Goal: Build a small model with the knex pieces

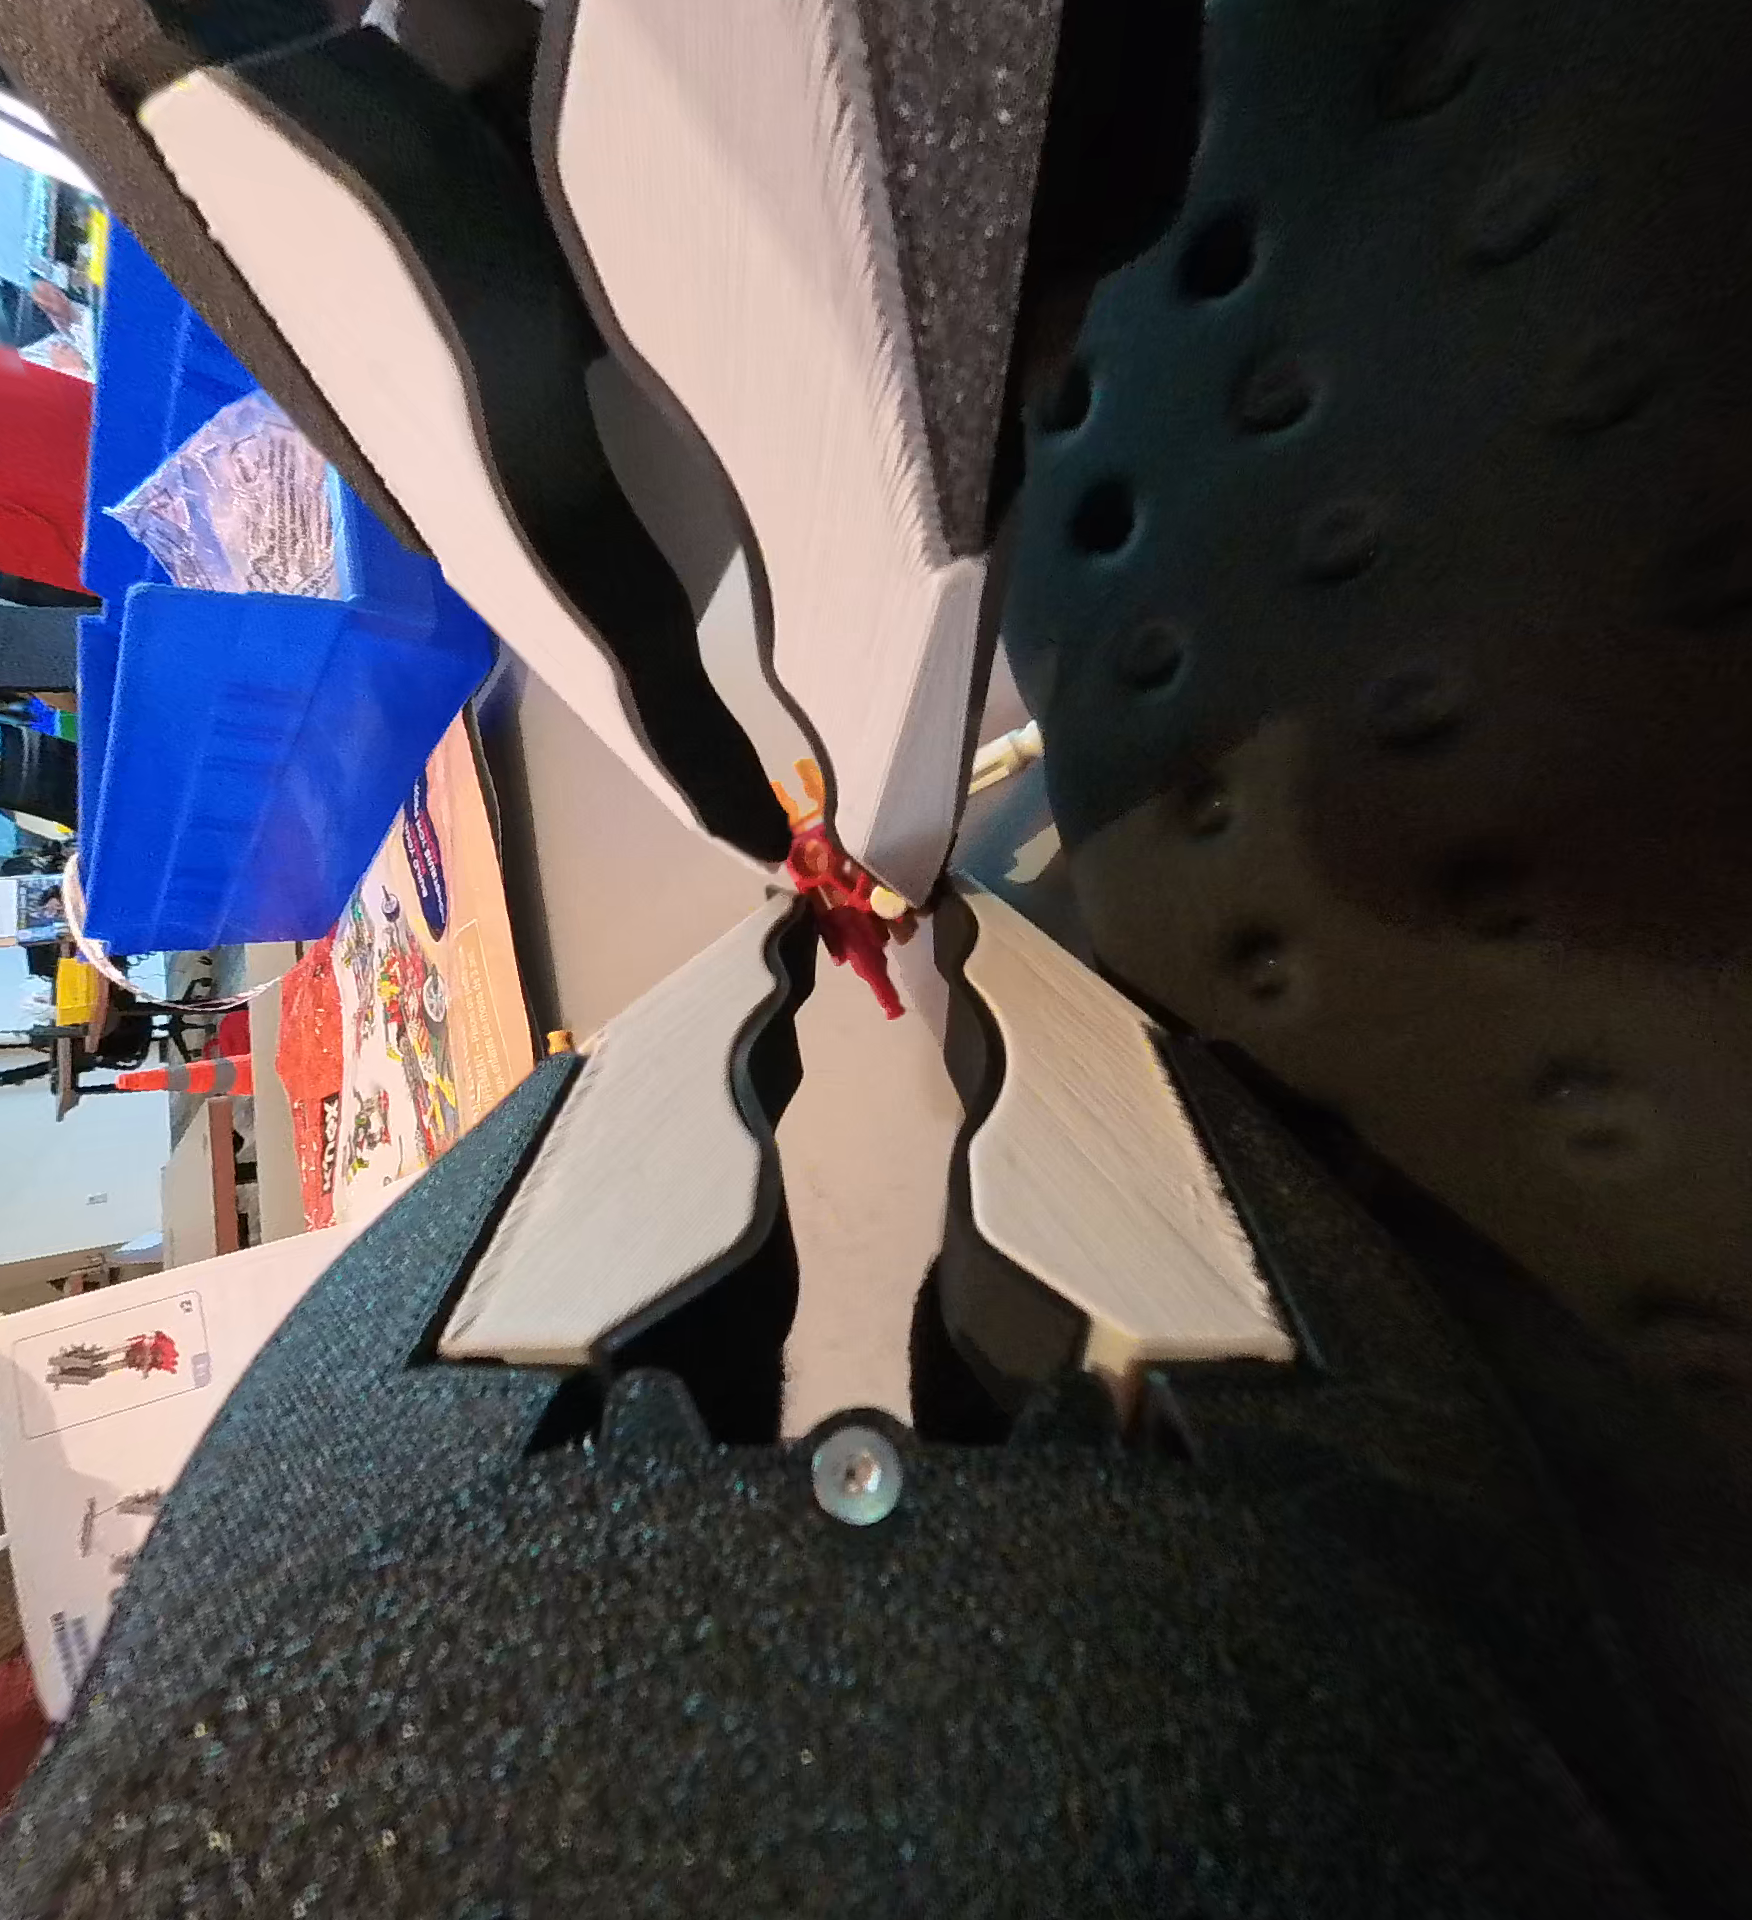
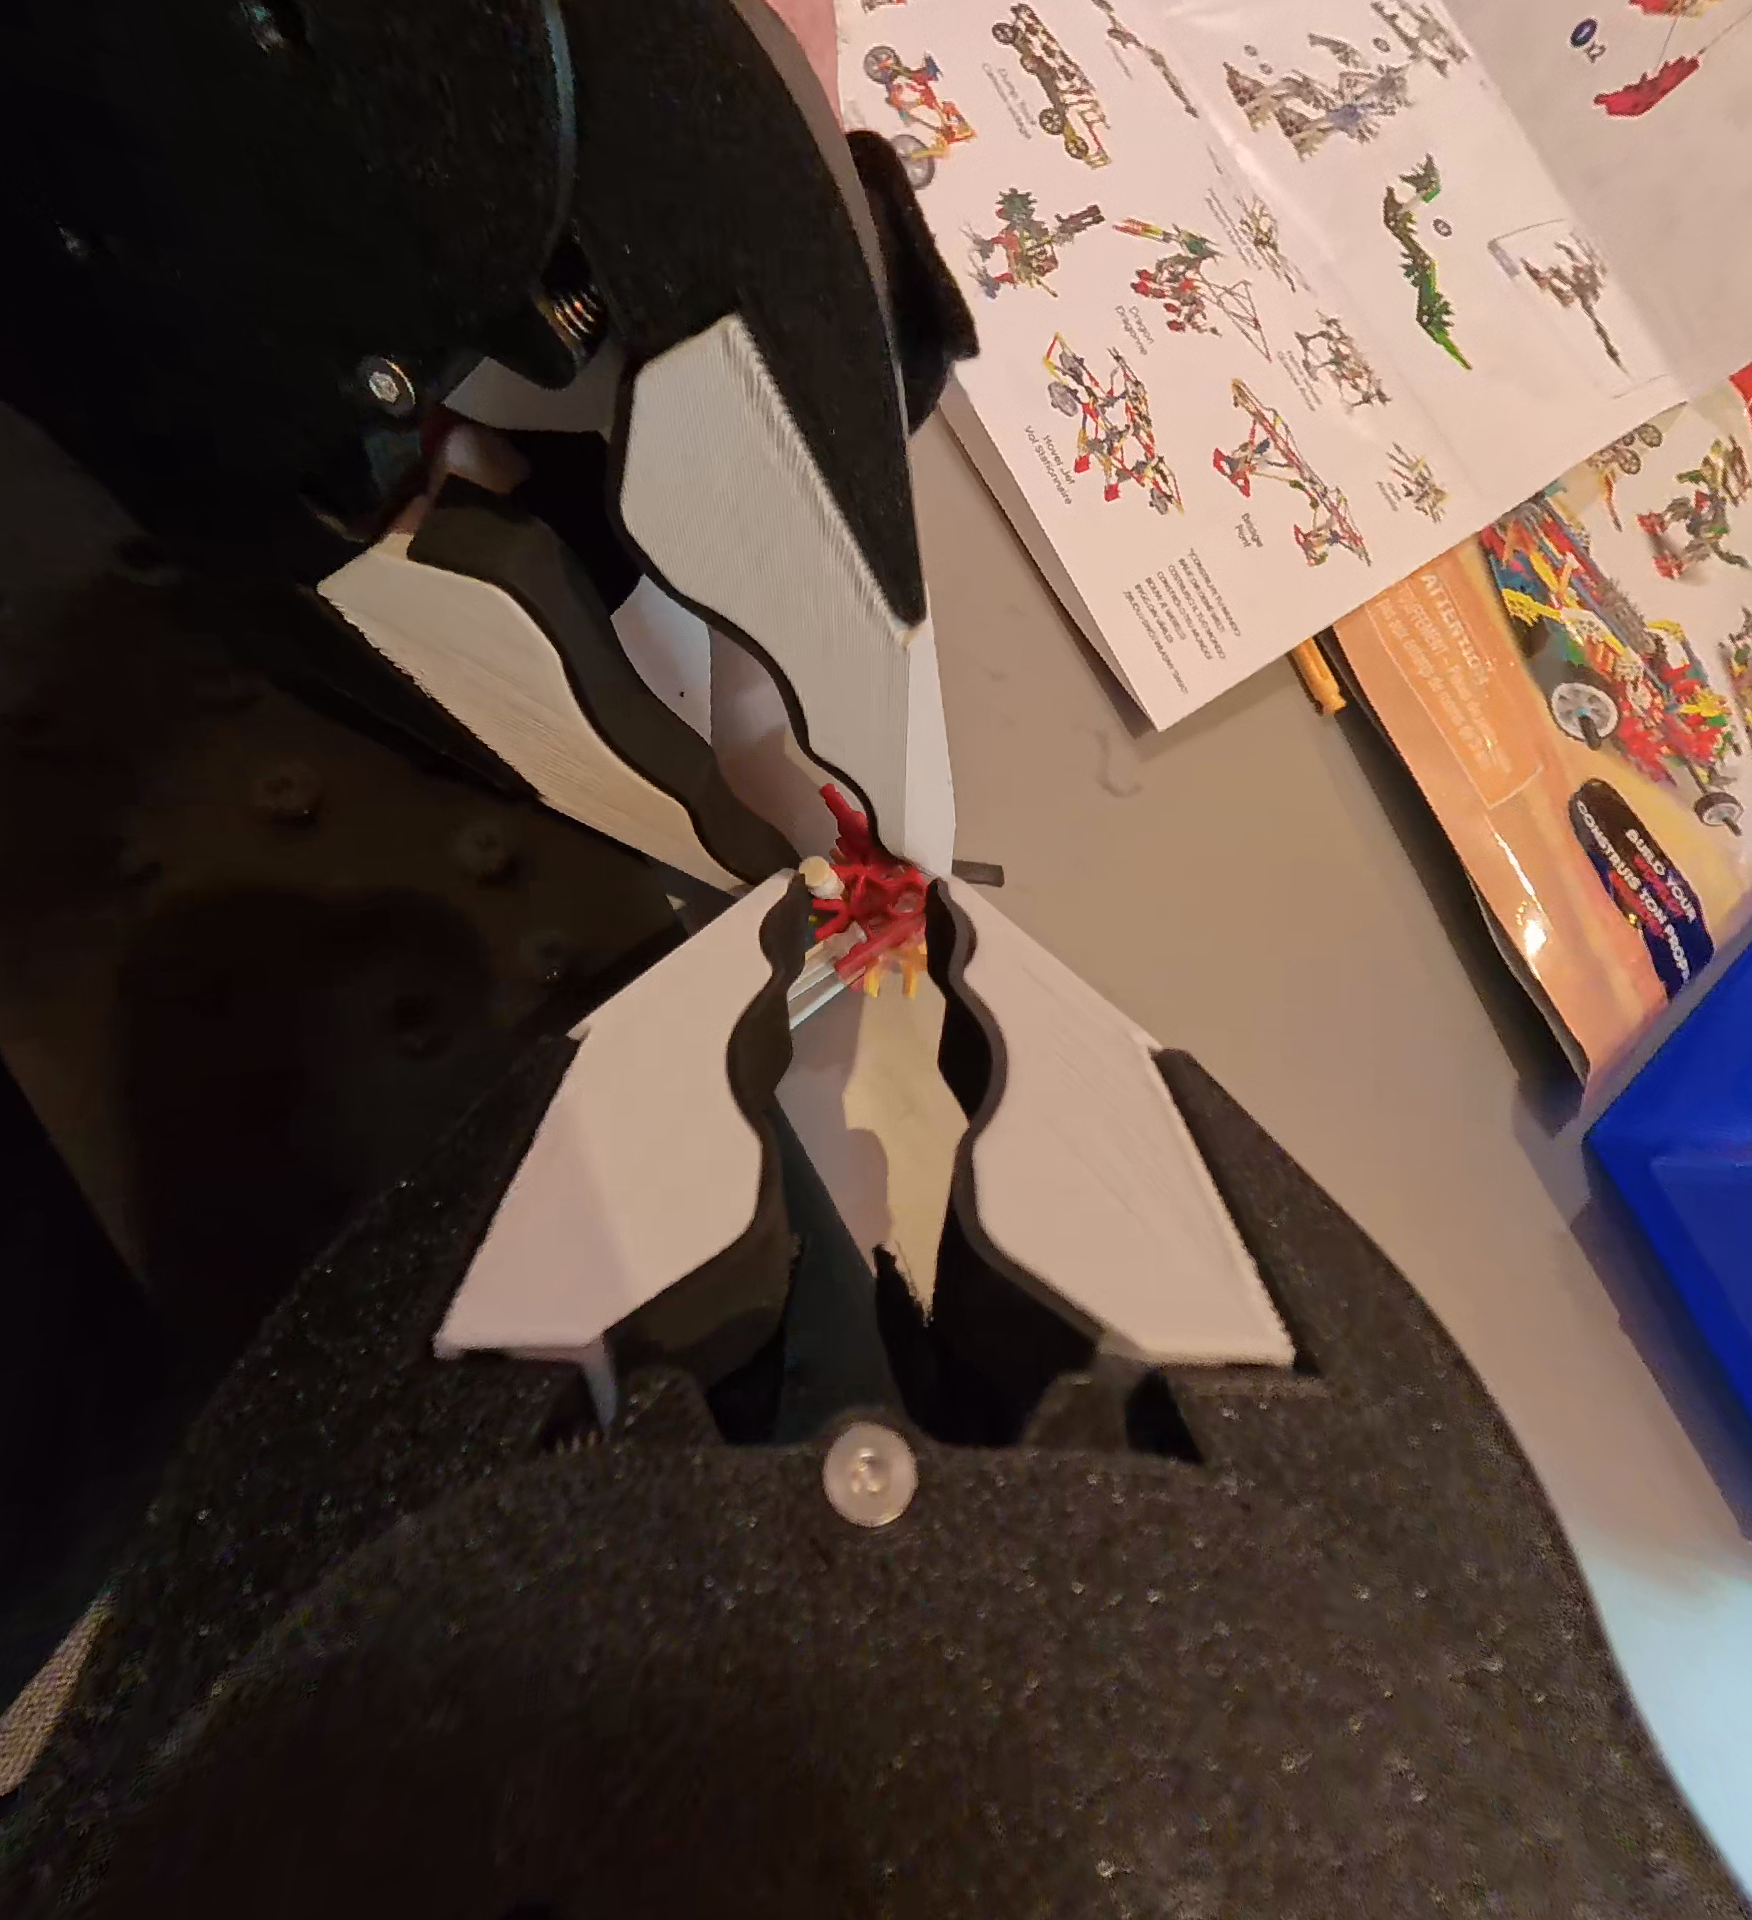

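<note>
left claw clenched on red toy cluster | right claw gripping same cluster tip-to-tip | held above tabletop | pieces joined; leaflet nearby

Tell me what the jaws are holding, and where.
Both grippers, left and right, pinch one small red-and-white toy assembly at their jaw tips, from opposite sides.

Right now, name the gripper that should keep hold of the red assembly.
Right, probably. The right gripper clamps the red assembly at its hub and white rods; the left gripper pinches only a thin red end.
</note>
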### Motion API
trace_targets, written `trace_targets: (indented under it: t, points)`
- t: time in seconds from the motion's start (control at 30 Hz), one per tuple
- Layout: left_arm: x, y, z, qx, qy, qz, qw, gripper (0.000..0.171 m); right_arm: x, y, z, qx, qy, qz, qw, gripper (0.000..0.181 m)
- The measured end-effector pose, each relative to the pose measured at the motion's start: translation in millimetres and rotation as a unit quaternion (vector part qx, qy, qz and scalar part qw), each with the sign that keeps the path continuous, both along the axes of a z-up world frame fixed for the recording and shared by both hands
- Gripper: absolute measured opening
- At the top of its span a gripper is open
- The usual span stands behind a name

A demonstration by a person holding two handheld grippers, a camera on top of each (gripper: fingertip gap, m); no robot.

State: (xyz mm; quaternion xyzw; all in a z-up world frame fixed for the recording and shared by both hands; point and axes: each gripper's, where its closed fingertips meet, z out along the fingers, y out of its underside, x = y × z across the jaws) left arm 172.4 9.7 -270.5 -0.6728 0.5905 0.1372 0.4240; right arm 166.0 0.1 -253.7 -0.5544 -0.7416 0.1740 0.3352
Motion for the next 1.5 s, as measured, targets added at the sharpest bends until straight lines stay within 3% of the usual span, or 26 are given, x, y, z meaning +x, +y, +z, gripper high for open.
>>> trace_targets:
  t: [0.33,0.43,0.6,0.8,0.87,1.17,1.5]
  points:
    - [-1.6,1.3,-2.1,-0.016,-0.013,-0.001,1.0,0.019,-1.3,0.4,-0.3,0.017,0.008,0.009,1.0,0.019]
    - [0.0,3.7,-0.6,0.006,-0.007,-0.023,1.0,0.019,2.9,6.7,1.9,0.014,0.008,-0.002,1.0,0.035]
    - [-6.9,7.0,-0.5,0.011,-0.003,-0.071,0.997,0.02,1.8,7.1,2.0,-0.055,0.025,0.024,0.998,0.021]
    - [-12.1,2.8,-0.2,0.023,-0.009,-0.102,0.994,0.021,-6.0,7.1,3.0,-0.027,-0.004,0.064,0.998,0.013]
    - [-13.5,1.2,0.0,0.024,-0.011,-0.102,0.994,0.021,-7.9,9.3,9.0,-0.031,0.006,0.063,0.998,0.001]
    - [-16.9,-4.5,0.4,0.043,-0.009,-0.111,0.993,0.022,-11.3,1.4,5.5,-0.104,-0.007,0.074,0.992,0.002]
    - [-32.4,-11.9,5.0,0.056,-0.004,-0.103,0.993,0.033,-21.2,-1.4,-0.2,-0.076,-0.03,0.081,0.993,0.001]
